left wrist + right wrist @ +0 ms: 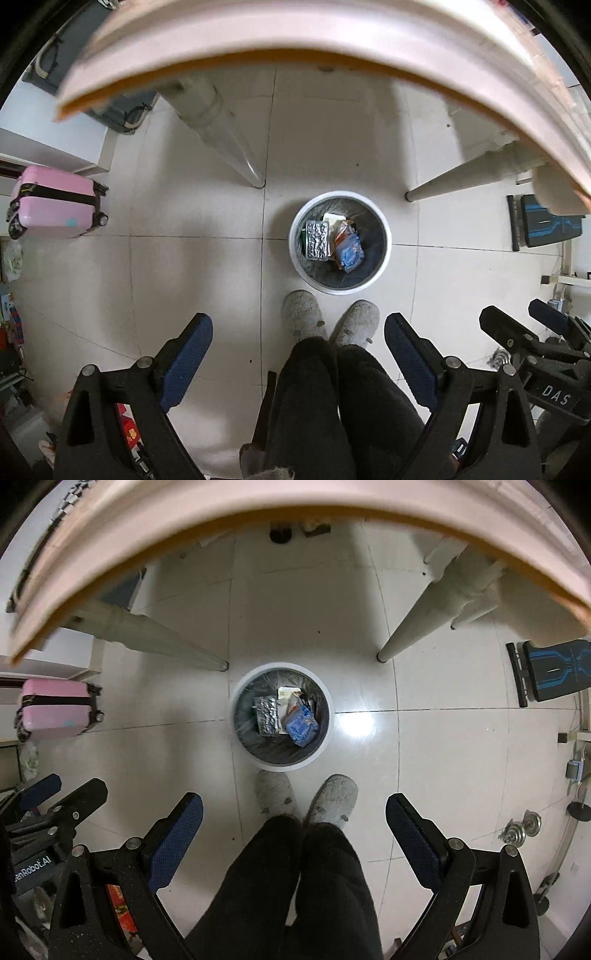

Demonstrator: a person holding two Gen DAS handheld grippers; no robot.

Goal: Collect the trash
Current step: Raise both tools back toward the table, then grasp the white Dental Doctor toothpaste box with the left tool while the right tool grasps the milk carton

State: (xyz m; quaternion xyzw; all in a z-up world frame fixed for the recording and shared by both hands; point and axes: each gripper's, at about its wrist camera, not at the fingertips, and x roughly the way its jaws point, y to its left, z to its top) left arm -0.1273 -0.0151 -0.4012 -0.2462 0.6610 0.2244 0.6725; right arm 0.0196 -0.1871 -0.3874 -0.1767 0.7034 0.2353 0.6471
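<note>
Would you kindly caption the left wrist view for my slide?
Open left claw above a bin holding a foil pack and wrappers.

The round white waste bin with a dark liner (pixel 340 242) (pixel 282 714) stands on the pale tiled floor (pixel 184 266) just in front of the person's grey fuzzy slippers (pixel 301 314). Inside it, a silver foil blister pack (pixel 317 240) lies left of a blue-and-orange crumpled wrapper (pixel 349 247). Two cream table legs (pixel 236 147) stand beyond the bin, either side. A pink hard-shell suitcase (pixel 55 201) lies far left of it.
</note>
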